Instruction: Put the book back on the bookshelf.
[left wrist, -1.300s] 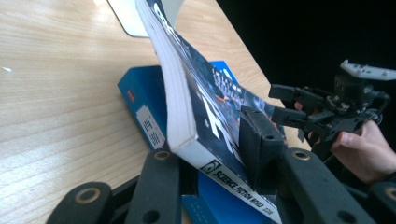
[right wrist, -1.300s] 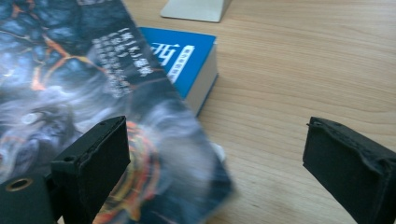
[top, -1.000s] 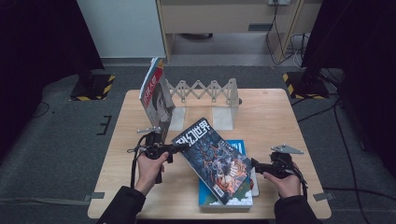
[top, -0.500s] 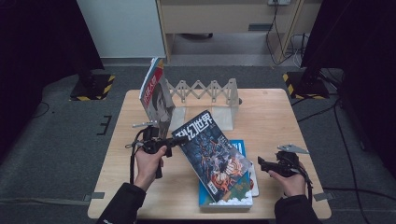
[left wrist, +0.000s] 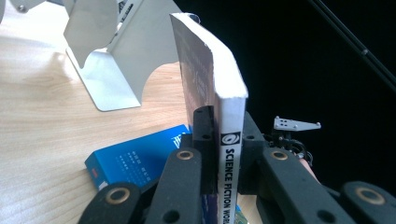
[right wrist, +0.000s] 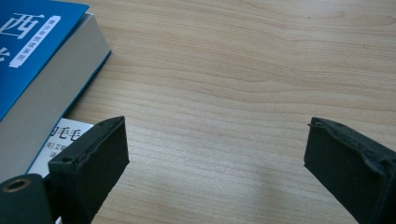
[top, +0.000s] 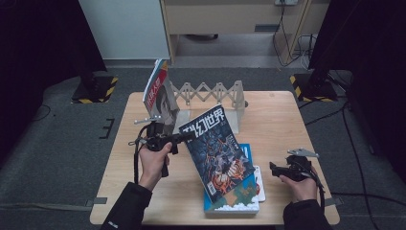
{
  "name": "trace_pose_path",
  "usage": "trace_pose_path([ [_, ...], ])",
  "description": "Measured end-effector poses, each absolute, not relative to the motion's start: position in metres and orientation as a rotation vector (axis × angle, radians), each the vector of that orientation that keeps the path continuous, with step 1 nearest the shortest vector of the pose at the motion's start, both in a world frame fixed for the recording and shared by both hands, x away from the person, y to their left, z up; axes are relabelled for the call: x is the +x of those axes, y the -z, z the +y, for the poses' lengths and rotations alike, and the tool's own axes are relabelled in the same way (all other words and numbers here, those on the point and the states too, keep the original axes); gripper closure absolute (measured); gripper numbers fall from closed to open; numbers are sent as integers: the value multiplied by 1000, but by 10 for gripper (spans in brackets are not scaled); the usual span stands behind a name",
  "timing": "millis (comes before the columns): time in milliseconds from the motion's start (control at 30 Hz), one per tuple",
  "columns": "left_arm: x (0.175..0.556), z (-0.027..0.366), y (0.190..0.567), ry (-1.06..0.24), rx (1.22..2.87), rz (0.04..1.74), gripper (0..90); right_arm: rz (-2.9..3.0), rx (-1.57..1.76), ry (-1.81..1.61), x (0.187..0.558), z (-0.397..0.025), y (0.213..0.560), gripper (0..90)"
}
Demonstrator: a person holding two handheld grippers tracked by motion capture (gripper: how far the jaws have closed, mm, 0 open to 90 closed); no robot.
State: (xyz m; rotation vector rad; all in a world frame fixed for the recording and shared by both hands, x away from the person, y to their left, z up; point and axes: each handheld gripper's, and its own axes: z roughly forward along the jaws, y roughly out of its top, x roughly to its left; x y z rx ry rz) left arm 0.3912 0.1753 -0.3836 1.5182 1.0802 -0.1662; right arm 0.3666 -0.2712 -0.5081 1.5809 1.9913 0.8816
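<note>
The left tool (top: 184, 137) is clamped on the spine edge of the science fiction magazine (top: 216, 148), which is lifted and tilted – its long axis runs away from the tool toward the right tool (top: 275, 169). The expanding book rack (top: 210, 96) stands just beyond the left tool, the nearer one. The right tool rests on the bench (top: 287, 120), jaws apart, holding nothing. One magazine in hand, one in the rack, two books lying.

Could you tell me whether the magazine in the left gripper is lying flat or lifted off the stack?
Lifted and tilted: the left gripper clamps the magazine by its spine, above the blue book.

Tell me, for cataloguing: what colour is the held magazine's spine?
White with black lettering, clearest in the left gripper view.
</note>
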Motion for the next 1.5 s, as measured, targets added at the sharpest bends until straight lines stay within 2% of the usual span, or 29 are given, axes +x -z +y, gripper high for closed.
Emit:
trace_pose_path([
  [433,389,177,363,87,1544,1053,816,1983,1593,-869,367,-273,510,68],
  [733,386,179,331,-3,1548,1026,817,1987,1584,-866,368,-274,510,68],
  [1000,384,197,302,-93,1502,1030,818,2014,1577,-847,369,-274,513,65],
  [1500,389,240,274,-276,1420,1109,817,2085,1587,-782,371,-274,523,51],
])
